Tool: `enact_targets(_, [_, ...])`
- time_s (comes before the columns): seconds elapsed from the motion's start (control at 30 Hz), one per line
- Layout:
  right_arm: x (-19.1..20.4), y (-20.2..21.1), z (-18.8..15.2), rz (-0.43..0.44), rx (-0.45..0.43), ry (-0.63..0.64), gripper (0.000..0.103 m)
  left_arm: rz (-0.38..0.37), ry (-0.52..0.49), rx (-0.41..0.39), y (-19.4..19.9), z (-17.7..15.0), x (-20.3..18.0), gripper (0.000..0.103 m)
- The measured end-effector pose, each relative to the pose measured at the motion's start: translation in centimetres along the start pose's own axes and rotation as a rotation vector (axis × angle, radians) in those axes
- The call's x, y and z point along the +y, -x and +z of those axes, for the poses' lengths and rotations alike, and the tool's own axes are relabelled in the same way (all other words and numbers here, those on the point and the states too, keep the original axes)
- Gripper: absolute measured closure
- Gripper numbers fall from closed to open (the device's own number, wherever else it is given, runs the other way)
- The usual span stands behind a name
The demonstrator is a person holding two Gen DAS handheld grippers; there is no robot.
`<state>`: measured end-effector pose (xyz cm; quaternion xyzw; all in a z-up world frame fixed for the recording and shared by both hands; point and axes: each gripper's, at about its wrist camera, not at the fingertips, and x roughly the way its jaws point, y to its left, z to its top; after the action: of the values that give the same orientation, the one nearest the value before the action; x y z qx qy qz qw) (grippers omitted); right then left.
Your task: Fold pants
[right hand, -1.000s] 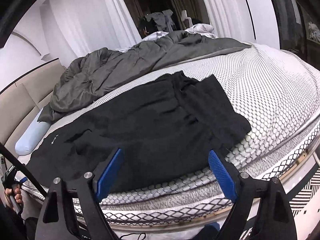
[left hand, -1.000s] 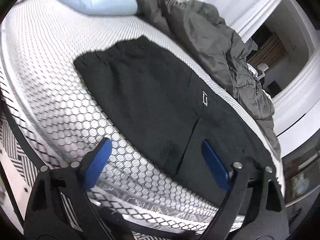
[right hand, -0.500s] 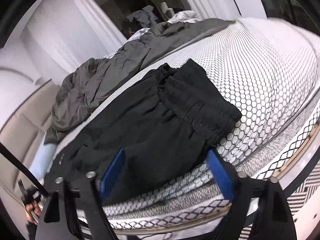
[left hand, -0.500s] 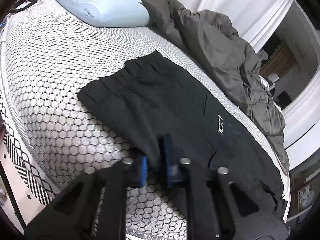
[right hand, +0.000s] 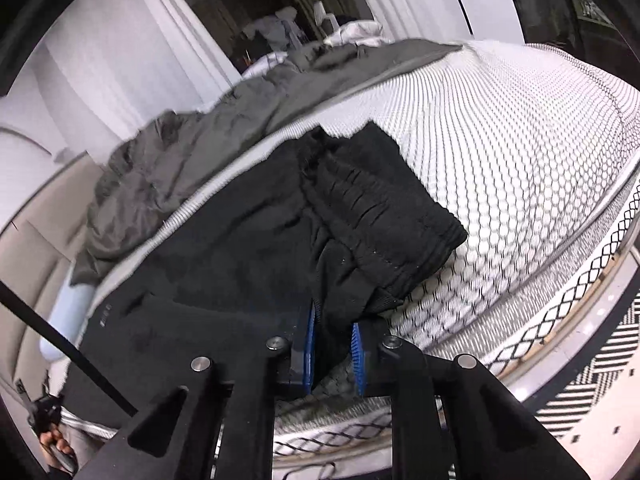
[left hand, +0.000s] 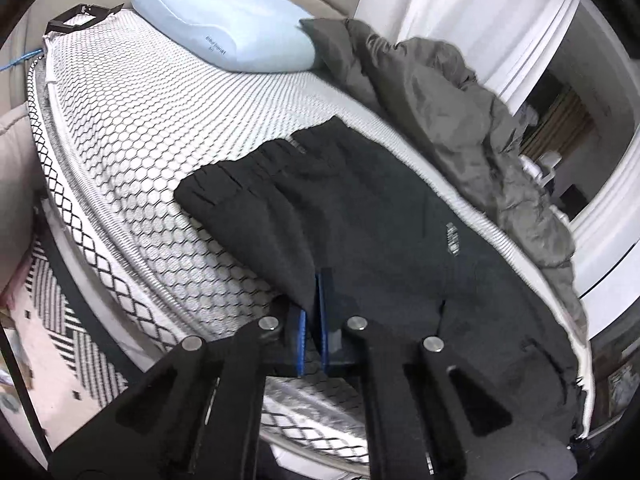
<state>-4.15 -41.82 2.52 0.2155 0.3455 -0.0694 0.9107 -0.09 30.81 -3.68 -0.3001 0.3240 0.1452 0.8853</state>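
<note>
Black pants (left hand: 360, 216) lie across a bed with a white honeycomb-pattern cover (left hand: 132, 120). In the left wrist view my left gripper (left hand: 314, 308) is shut on the near edge of the pants, below the gathered end. In the right wrist view the pants (right hand: 248, 248) show a gathered, ribbed end (right hand: 384, 216) bunched at the right. My right gripper (right hand: 332, 344) is shut on the pants' near edge below that end, with black cloth between its blue pads.
A grey duvet (left hand: 460, 120) is heaped along the far side of the bed. A light blue pillow (left hand: 224, 36) lies at the head. The bed's near edge (right hand: 560, 280) drops to a black-and-white patterned rug (left hand: 60, 320). White curtains (right hand: 120, 60) hang behind.
Both grippers were open a second ago and have moved in and closed on the pants' near edge, the left one first. The cloth is now bunched between the pads.
</note>
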Motion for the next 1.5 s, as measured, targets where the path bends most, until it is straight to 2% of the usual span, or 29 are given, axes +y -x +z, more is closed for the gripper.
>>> enact_targets(0.1, [0.9,1.2,-0.1,-0.062,-0.044,0.041,0.066,0.035,0.006,0.009,0.4,-0.2,0.6,0.091])
enact_targets(0.13, [1.5,2.0,-0.3,-0.066,-0.077,0.07,0.061,0.045,0.005,-0.008,0.9,-0.1,0.7,0.084])
enact_targets(0.17, [2.1,2.6,-0.3,-0.071,-0.097,0.097,0.058,0.055,0.003,-0.029,1.6,-0.1,0.8,0.07])
enact_targets(0.2, [3.0,3.3,-0.4,-0.079,-0.121,0.137,0.055,0.042,0.0,-0.054,2.6,0.1,0.8,0.06])
enact_targets(0.23, [4.2,4.0,-0.5,-0.093,-0.148,0.194,0.052,0.019,-0.003,-0.067,3.3,0.0,0.9,0.037])
enact_targets(0.27, [5.6,4.4,-0.7,-0.121,-0.163,0.265,0.048,-0.01,-0.004,-0.086,4.2,0.1,0.8,0.017])
enact_targets(0.3, [6.4,4.8,-0.9,-0.146,-0.174,0.312,0.036,-0.034,-0.008,-0.113,5.2,0.1,0.6,0.012])
enact_targets(0.37, [7.7,6.0,-1.5,-0.221,-0.224,0.397,0.028,-0.025,-0.039,-0.148,6.9,-0.1,-0.1,0.001])
enact_targets(0.4, [8.0,6.5,-1.6,-0.249,-0.234,0.4,0.023,-0.013,-0.072,-0.158,7.6,-0.3,-0.8,0.001])
enact_targets(0.5, [7.5,7.7,-1.8,-0.238,-0.25,0.353,0.021,-0.023,-0.183,-0.191,9.2,-0.9,-3.3,0.001])
enact_targets(0.57, [7.9,8.5,-2.2,-0.161,-0.278,0.352,0.019,-0.042,-0.24,-0.211,10.0,-1.5,-5.2,0.001])
enact_targets(0.6, [8.5,8.1,-2.2,-0.12,-0.269,0.365,0.011,-0.058,-0.266,-0.214,10.3,-1.9,-6.5,0.001])
enact_targets(0.73, [12.8,5.3,-3.0,0.0,-0.168,0.489,0.008,-0.155,-0.394,-0.193,10.3,-4.5,-12.2,0.001])
enact_targets(0.87, [17.5,1.1,-3.7,0.159,-0.046,0.604,0.009,-0.196,-0.517,-0.086,7.9,-7.9,-18.5,0.001])
enact_targets(0.9, [18.6,0.0,-3.7,0.211,-0.002,0.62,0.014,-0.209,-0.543,-0.052,7.2,-8.7,-20.0,0.001])
enact_targets(0.93, [19.4,-1.3,-3.5,0.248,0.031,0.63,0.026,-0.219,-0.577,-0.024,6.5,-9.6,-21.6,0.001])
enact_targets(1.03, [22.2,-3.9,-3.8,0.31,0.114,0.685,0.048,-0.239,-0.685,0.001,4.8,-12.1,-26.2,0.001])
enact_targets(1.1, [23.5,-5.1,-4.5,0.31,0.139,0.73,0.055,-0.241,-0.768,0.031,3.2,-13.8,-29.0,0.001])
enact_targets(1.13, [23.9,-6.1,-4.7,0.301,0.155,0.745,0.056,-0.232,-0.804,0.065,2.1,-14.8,-30.3,0.002])
enact_targets(1.17, [23.9,-6.9,-4.8,0.292,0.17,0.755,0.056,-0.219,-0.828,0.096,1.1,-15.6,-31.1,0.008])
enact_targets(1.23, [23.2,-8.3,-5.1,0.242,0.187,0.777,0.059,-0.141,-0.873,0.173,-1.4,-16.9,-31.9,0.017])
enact_targets(1.3, [21.1,-8.9,-4.5,0.216,0.192,0.765,0.062,-0.119,-0.839,0.191,-2.2,-17.0,-30.9,0.015])
enact_targets(1.33, [19.6,-8.5,-3.9,0.2,0.178,0.745,0.063,-0.114,-0.806,0.184,-2.1,-16.4,-29.9,0.011])
enact_targets(1.37, [18.1,-8.1,-3.3,0.152,0.155,0.735,0.063,-0.093,-0.784,0.18,-2.0,-15.8,-29.0,0.006])
enact_targets(1.43, [14.2,-7.3,-1.8,0.021,0.104,0.693,0.062,-0.049,-0.733,0.164,-1.6,-14.3,-26.5,0.005])
enact_targets(1.5, [10.8,-7.2,-0.4,-0.034,0.103,0.624,0.062,-0.024,-0.7,0.154,-1.0,-12.5,-24.0,0.005])
